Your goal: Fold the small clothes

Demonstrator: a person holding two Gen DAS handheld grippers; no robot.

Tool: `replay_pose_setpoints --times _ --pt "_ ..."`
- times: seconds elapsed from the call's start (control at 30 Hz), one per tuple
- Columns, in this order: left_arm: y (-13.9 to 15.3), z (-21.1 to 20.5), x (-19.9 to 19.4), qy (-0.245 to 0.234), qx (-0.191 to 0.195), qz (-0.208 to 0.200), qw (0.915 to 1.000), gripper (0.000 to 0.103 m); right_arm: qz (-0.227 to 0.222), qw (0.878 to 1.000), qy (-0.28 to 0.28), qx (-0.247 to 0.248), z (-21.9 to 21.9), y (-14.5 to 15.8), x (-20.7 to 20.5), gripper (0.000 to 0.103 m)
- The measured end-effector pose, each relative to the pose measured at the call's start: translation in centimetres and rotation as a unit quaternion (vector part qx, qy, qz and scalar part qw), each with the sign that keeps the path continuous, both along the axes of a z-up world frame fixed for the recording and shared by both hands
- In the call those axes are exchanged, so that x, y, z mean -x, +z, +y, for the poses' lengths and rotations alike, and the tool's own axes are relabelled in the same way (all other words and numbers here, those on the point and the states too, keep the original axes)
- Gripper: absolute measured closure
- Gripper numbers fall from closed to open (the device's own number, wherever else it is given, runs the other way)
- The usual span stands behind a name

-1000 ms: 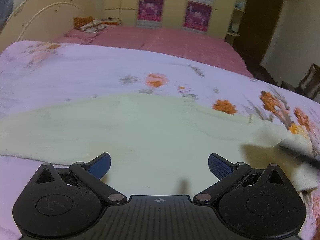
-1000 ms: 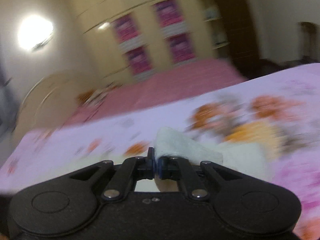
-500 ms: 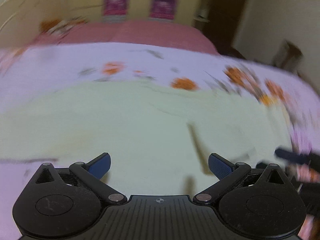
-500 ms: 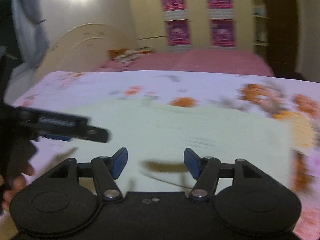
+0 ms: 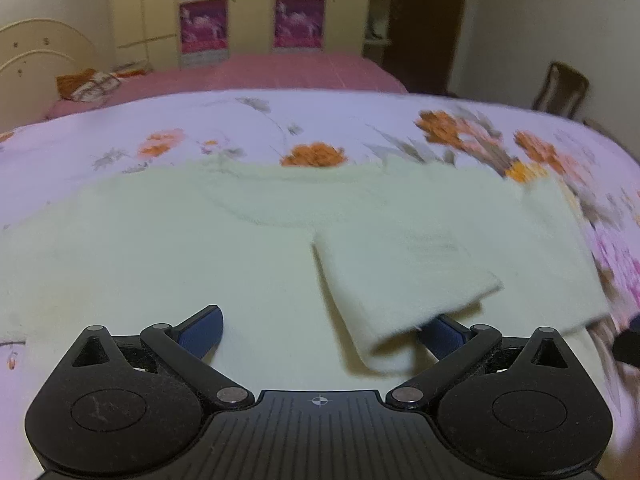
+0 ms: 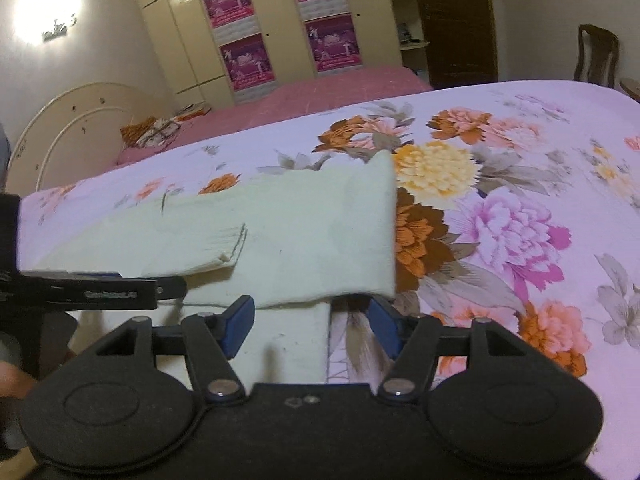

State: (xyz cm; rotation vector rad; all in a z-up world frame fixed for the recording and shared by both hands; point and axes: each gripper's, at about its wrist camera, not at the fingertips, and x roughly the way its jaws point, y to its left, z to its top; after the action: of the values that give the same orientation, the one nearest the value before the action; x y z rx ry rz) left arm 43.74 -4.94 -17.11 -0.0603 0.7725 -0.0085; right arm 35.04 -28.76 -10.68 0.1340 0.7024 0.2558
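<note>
**Folded flap down, both grippers free above the garment**

The pale cream knit garment (image 5: 224,248) lies flat on the lilac bedspread printed with orange and pink flowers (image 6: 520,168), its long axis running side to side across both wrist views. One end is doubled back over the body as a folded flap (image 5: 404,276); in the right wrist view the fold edge (image 6: 390,224) makes a straight line next to the large brown and yellow flowers.

The left gripper (image 5: 318,330) stands wide over the garment's near part, holding nothing. The free corner of the flap droops in front of its right-hand finger, so I cannot tell whether cloth and finger touch. The right gripper (image 6: 310,318) is moderately wide with nothing between its pads, poised over the garment's near edge just short of the fold edge; the bedspread shows beside its right-hand finger.

From the garment, the left gripper sits nearer the unfolded long stretch, which runs away to its left, and the right gripper nearer the folded end. The next fold probably turns on that: the far unfolded end looks like the left hand's reach.
</note>
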Motion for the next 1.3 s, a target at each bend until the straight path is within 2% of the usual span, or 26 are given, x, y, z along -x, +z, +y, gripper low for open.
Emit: replay_pose_setpoints --times 0.03,0.07,0.17,0.2,0.23,0.27,0.3,0.33,0.4,0.53,0.6,0.73,0.9,1.13,1.2,1.27,1.3 --pt "-0.1 0.3 0.2 0.004 0.000 -0.007 1.0000 0.009 -0.001 1.000 -0.002 0.000 -0.2 -0.1 -0.1 0.039" --pt "-0.2 0.4 0.0 0.000 0.000 -0.008 1.0000 0.022 -0.001 1.000 -0.004 0.000 -0.3 0.0 0.0 0.039" --pt "-0.3 1.1 0.1 0.004 0.000 -0.020 0.9998 0.040 0.003 1.000 -0.008 -0.004 -0.5 -0.3 -0.4 0.039" --pt "-0.2 1.3 0.1 0.003 0.001 -0.023 0.9997 0.055 0.004 1.000 -0.010 -0.006 -0.6 -0.5 -0.6 0.039" --pt "-0.2 1.6 0.1 0.005 0.007 -0.023 0.9997 0.060 0.006 1.000 -0.012 -0.010 -0.8 -0.6 -0.8 0.038" --pt "-0.2 1.9 0.1 0.009 0.013 -0.021 0.9997 0.060 0.008 1.000 -0.015 -0.015 -0.9 -0.7 -0.9 0.038" --pt "-0.2 2.3 0.1 0.013 0.024 -0.017 0.9995 0.066 0.010 1.000 -0.017 -0.018 -1.0 -0.8 -1.1 0.038" --pt "-0.4 2.9 0.1 0.020 0.041 -0.010 0.9989 0.084 0.012 1.000 -0.019 -0.021 -1.0 -1.0 -1.2 0.038" --pt "-0.4 4.4 0.2 0.043 0.082 -0.001 0.9957 0.096 0.016 0.999 -0.022 -0.026 -1.1 -1.2 -1.5 0.038" --pt "0.0 7.1 0.8 0.085 0.142 -0.010 0.9861 0.098 0.016 0.999 -0.027 -0.019 -1.1 -1.3 -1.8 0.038" --pt "0.6 8.3 1.4 0.102 0.159 -0.026 0.9816 0.098 0.015 0.999 -0.033 -0.020 -1.2 -1.3 -2.0 0.038" --pt "1.5 10.4 2.0 0.117 0.157 -0.044 0.9797 0.098 0.013 0.999 -0.033 -0.018 -1.0 -1.2 -2.3 0.038" --pt "0.3 13.1 2.3 0.154 0.148 -0.040 0.9761 0.098 0.020 0.999 -0.022 -0.032 0.0 -1.4 -3.4 0.038" --pt "-1.0 15.0 1.9 0.178 0.124 -0.041 0.9753 0.098 0.035 0.997 -0.026 -0.062 0.9 -1.8 -6.2 0.042" --pt "-1.4 15.1 1.7 0.180 0.111 -0.039 0.9766 0.098 0.045 0.996 -0.032 -0.075 0.7 -2.2 -7.0 0.045" --pt "-1.8 15.2 1.4 0.182 0.108 -0.038 0.9766 0.098 0.058 0.995 -0.038 -0.076 0.7 -2.8 -7.6 0.067" --pt "-1.8 15.3 1.4 0.184 0.106 -0.040 0.9763 0.098 0.069 0.993 -0.040 -0.082 0.6 -3.0 -7.9 0.072"
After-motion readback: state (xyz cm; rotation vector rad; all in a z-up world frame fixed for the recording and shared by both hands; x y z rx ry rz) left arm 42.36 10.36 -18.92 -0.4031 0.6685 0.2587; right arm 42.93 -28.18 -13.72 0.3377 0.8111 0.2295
